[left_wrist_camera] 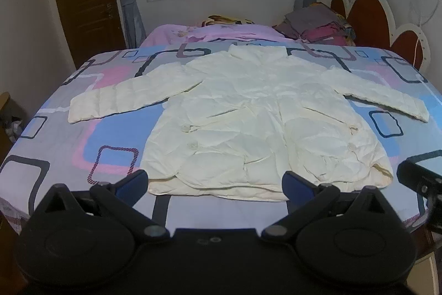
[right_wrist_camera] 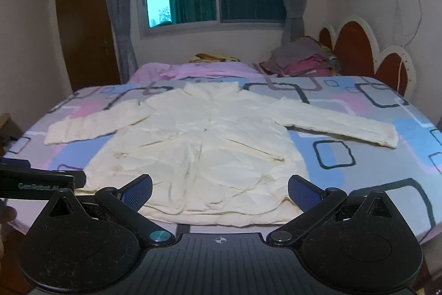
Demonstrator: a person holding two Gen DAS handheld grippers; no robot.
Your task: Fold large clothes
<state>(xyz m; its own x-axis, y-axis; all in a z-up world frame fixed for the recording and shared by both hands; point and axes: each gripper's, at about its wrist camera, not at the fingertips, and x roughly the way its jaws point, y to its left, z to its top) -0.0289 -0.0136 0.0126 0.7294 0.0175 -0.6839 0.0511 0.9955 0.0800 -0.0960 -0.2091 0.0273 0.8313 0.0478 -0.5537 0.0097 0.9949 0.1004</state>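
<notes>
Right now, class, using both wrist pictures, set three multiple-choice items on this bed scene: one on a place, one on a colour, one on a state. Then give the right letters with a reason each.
1. Where does the pile of folded clothes lie?
A. At the far end of the bed, near the headboard
B. On the jacket's hem
C. On the floor

2. What colour is the jacket?
A. Dark blue
B. Cream white
C. Red

3. How does the jacket lie?
A. Folded in half
B. Rolled into a bundle
C. Spread flat with both sleeves out

Answers:
1. A, the pile sits beyond the jacket's collar, beside the headboard.
2. B, it shows pale cream against the patterned bedsheet.
3. C, each sleeve stretches sideways, and both the left tongs and the right tongs are open, holding nothing.
</notes>
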